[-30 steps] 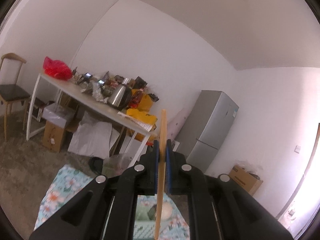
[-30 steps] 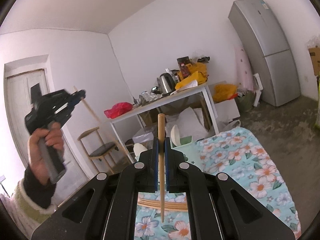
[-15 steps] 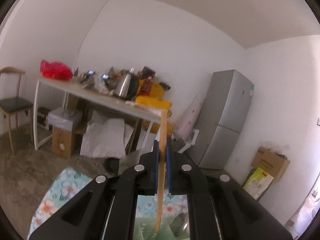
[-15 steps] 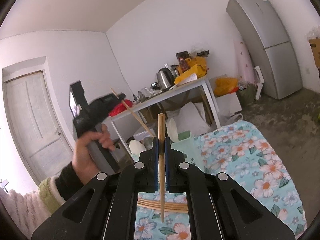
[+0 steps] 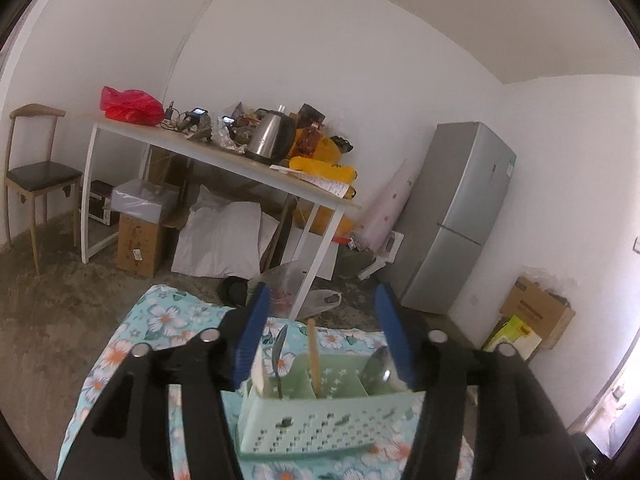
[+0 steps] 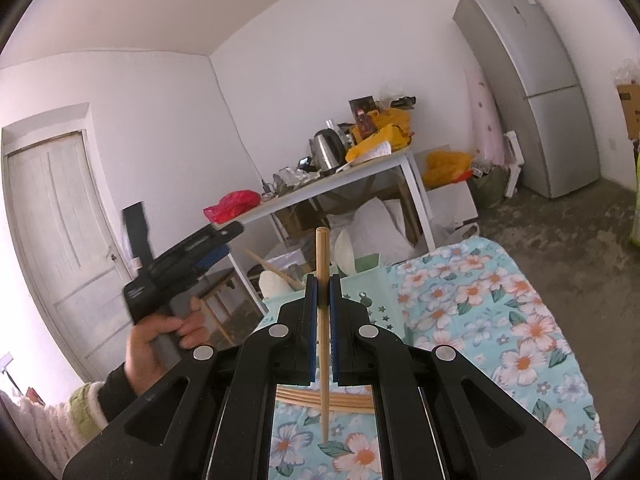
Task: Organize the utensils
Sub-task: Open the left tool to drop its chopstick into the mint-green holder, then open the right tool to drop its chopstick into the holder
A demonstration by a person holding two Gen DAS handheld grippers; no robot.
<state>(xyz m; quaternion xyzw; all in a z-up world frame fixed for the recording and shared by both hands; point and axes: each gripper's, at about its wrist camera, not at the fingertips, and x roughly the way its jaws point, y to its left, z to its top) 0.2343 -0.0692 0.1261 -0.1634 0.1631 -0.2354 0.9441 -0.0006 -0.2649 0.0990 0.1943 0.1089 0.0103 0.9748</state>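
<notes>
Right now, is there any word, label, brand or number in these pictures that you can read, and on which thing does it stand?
None can be read.
Fridge: small stickers near the top, too blurred.
Cardboard box by the wall: dark print, too blurred.
Paper on the white table: printed lines, too small.
Left gripper: small label on its body, blurred.

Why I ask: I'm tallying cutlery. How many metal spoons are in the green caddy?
2. One metal spoon stands near the left end of the pale green perforated plastic caddy; the other leans at its right end. Others may be hidden low inside.
</notes>
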